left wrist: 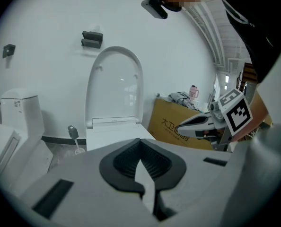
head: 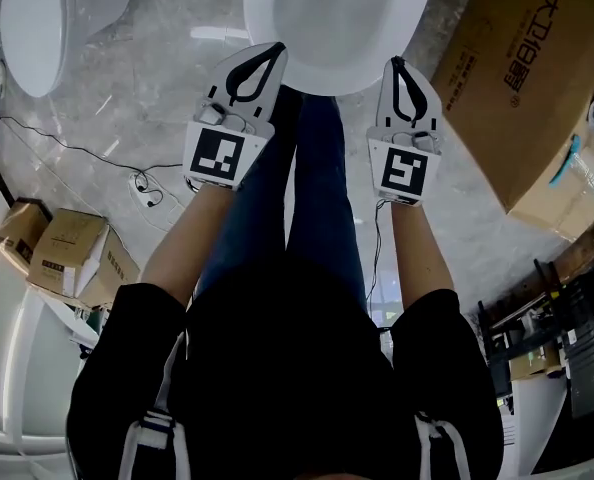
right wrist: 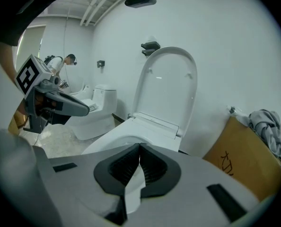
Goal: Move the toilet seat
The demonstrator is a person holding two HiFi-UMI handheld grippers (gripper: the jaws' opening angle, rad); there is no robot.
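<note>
Overhead, in the head view, both forearms reach forward and down. The left hand-held gripper (head: 267,58) and right hand-held gripper (head: 398,66) point at the front rim of the toilet bowl (head: 327,68), one on each side. In the left gripper view, its jaws are pressed together on nothing, and the toilet seat (left wrist: 114,86) stands upright against the wall, untouched. In the right gripper view, the jaws are likewise closed and empty. The seat is raised beyond the bowl, so the move seems not yet begun.

Toilet bowl (head: 332,38): glossy white, smooth, ceramic-looking. Raised lid (right wrist: 166,86): smooth, shiny, prob. plastic. Floor (head: 147,98): polished grey marble-look tile w/ reflections. Cardboard box (head: 517,88): matt brown. Left gripper (head: 275,50) & right gripper (head: 395,63) shells: matt plastic; pads (left wrist: 126,159) black, ribbed, rubbery. Trousers (head: 322,188): blue denim.
</note>
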